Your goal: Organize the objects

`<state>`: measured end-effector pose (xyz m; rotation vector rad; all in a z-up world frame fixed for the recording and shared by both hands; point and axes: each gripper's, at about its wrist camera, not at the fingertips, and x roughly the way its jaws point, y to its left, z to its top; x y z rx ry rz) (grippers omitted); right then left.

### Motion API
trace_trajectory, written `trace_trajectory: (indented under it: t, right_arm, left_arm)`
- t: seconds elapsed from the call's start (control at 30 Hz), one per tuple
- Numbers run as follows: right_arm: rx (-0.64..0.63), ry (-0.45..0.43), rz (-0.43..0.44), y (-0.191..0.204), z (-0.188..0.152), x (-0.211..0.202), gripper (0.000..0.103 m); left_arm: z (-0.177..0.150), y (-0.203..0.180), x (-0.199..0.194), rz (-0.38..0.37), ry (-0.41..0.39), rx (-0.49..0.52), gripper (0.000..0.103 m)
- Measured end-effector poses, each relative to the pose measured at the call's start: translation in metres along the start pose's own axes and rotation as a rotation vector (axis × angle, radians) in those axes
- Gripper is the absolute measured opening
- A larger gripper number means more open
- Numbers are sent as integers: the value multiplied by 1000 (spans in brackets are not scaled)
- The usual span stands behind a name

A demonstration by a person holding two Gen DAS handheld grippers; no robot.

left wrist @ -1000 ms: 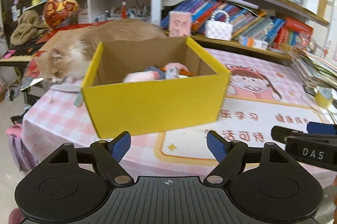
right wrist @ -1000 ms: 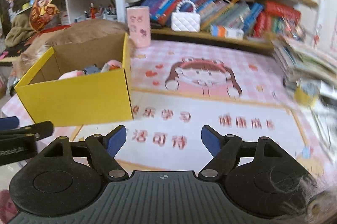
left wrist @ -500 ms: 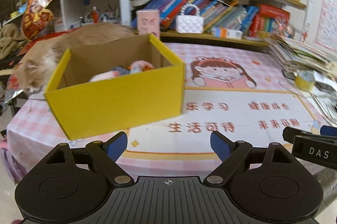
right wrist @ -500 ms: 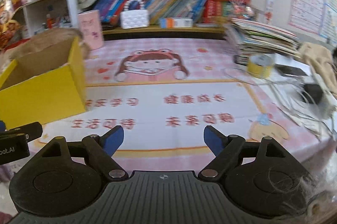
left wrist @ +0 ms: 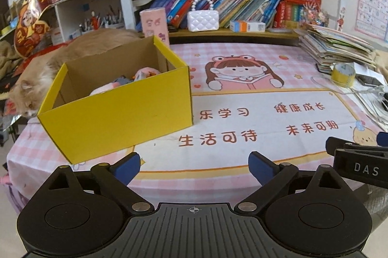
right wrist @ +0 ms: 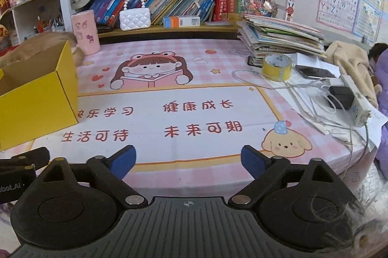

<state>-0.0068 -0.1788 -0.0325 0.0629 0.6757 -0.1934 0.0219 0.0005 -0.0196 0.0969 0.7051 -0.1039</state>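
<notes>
A yellow cardboard box (left wrist: 116, 110) stands on the left of the pink cartoon tablecloth (left wrist: 254, 117), with soft toys (left wrist: 145, 72) inside. It also shows at the left edge of the right wrist view (right wrist: 36, 100). My left gripper (left wrist: 194, 167) is open and empty, low over the table's front edge, right of the box's front. My right gripper (right wrist: 188, 161) is open and empty over the front edge, facing the cloth's middle. Its side shows in the left wrist view (left wrist: 356, 161).
An orange cat (left wrist: 48, 69) lies behind the box. A pink cylinder (right wrist: 85, 31), white purse (right wrist: 134, 18) and bookshelf stand at the back. A book stack (right wrist: 278, 37), yellow tape roll (right wrist: 277, 66), phone (right wrist: 315, 72), cables and power strip (right wrist: 354, 98) fill the right.
Both grippers have swung to the right and pulled back from the box. The box now sits further left in both views. Both stayed open.
</notes>
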Motion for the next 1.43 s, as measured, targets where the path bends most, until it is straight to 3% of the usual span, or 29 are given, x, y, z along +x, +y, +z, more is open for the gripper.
trace_trajectory:
  t: [0.13,1.43]
  right_arm:
    - [-23,-7,-25,4,1,-1,102]
    - [-56,-14,3,15,4,-1,102]
  left_arm:
    - [1,2,-1,27,-10,-21,98]
    - [2,5,-3,18,-16,-37,103]
